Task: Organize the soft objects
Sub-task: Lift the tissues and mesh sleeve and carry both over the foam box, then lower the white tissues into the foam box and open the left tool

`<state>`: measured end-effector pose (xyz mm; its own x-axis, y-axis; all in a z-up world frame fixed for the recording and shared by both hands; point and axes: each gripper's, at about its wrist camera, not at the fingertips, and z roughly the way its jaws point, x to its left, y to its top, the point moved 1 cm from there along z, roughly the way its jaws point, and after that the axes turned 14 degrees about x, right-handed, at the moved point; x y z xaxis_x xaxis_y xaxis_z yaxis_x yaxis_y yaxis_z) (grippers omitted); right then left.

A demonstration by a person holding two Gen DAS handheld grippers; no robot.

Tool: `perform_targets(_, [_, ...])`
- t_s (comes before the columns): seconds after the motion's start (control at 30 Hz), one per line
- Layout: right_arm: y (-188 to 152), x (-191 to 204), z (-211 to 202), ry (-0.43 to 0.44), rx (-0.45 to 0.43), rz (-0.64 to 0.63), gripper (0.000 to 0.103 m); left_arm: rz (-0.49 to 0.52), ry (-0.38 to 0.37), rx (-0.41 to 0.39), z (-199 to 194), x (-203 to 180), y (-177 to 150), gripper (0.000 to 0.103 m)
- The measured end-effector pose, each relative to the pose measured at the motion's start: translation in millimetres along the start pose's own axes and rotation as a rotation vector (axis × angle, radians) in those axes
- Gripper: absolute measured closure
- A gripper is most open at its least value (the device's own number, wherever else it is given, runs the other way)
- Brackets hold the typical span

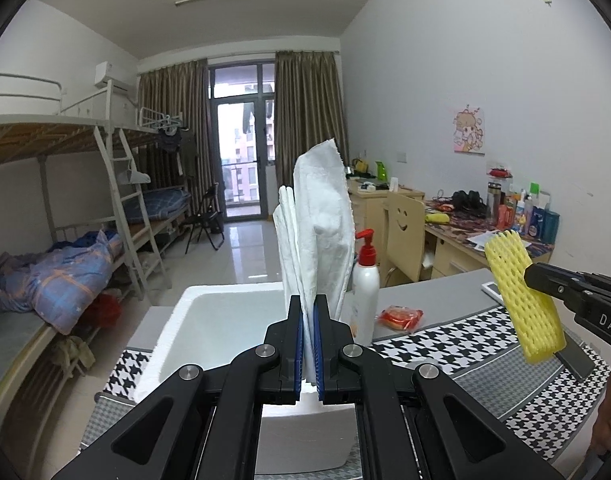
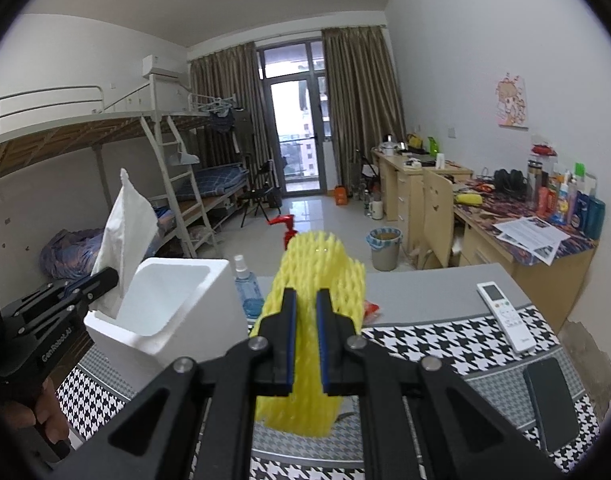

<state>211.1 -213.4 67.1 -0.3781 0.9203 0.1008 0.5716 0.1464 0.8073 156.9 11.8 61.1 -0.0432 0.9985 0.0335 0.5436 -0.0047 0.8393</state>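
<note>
Dorm desk [image 2: 425, 292]: both grippers' fingers clamp shut, left [image 1: 308, 312] on cloth [image 1: 321, 216], right [image 2: 305, 300] on yellow net [image 2: 309, 280]; lower each squarely into lower-left foam box [image 2: 173, 300].

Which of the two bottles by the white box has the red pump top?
The tall white bottle has the red pump. The other, a small clear spray bottle holding blue liquid, has a plain clear nozzle.

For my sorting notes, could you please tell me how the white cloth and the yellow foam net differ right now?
The white cloth is a folded, solid sheet; the yellow foam net is an open-mesh sleeve. The cloth is pinched by the left gripper over the white foam box; the net is pinched by the right gripper over the table mat. Both are held off the table.
</note>
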Motion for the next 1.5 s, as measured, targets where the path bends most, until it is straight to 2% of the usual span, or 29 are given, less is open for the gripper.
perform_targets(0.5, [12.4, 37.2, 19.7, 0.104, 0.031, -0.063, 0.091, -0.040, 0.072, 0.025, 4.7, 18.8, 0.7, 0.098])
perform_targets(0.83, [14.3, 52.6, 24.0, 0.127, 0.035, -0.090, 0.091, -0.061, 0.072, 0.050, 17.7, 29.6, 5.3, 0.098])
perform_targets(1.5, [23.4, 68.7, 42.2, 0.081, 0.076, -0.105, 0.091, -0.076, 0.047, 0.113, 50.2, 43.1, 13.5, 0.098])
